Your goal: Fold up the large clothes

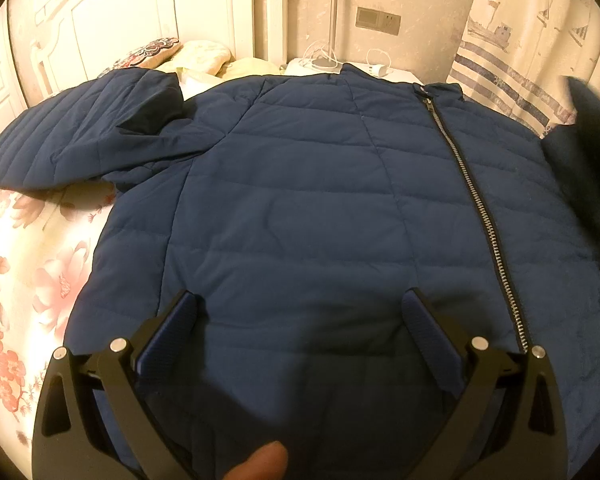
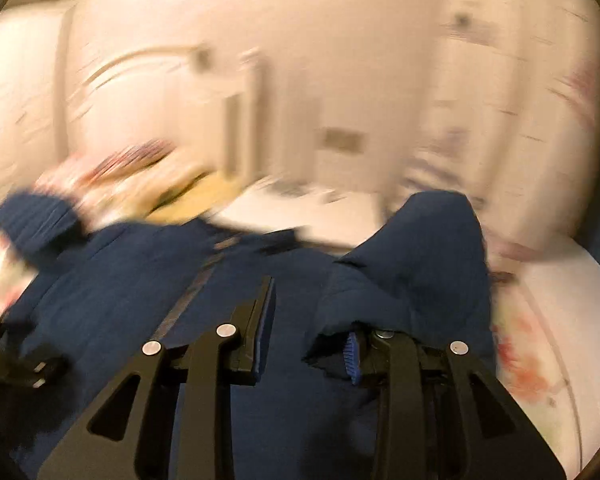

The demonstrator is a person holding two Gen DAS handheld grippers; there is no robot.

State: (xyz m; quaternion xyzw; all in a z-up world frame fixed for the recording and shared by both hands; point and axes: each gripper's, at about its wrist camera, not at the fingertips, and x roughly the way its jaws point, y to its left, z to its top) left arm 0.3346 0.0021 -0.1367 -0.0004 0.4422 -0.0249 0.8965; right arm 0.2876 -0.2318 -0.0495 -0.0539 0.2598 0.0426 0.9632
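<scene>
A dark blue quilted jacket [image 1: 300, 200] lies front up on a bed, with its silver zipper [image 1: 472, 208] running down the right. Its left sleeve [image 1: 72, 136] lies spread to the upper left. My left gripper [image 1: 300, 312] is open and empty, just above the jacket's lower front. The right wrist view is blurred by motion. There my right gripper [image 2: 308, 320] is open over the jacket [image 2: 140, 300], and a raised fold of the right sleeve [image 2: 412, 264] drapes over its right finger [image 2: 354, 356].
The bed has a floral sheet [image 1: 28, 260]. Pillows [image 1: 196, 56] and a white headboard [image 1: 120, 12] lie beyond the jacket. A white nightstand [image 1: 328, 70] with cables and a lamp pole stands behind the collar. A striped curtain [image 1: 520, 60] hangs at right.
</scene>
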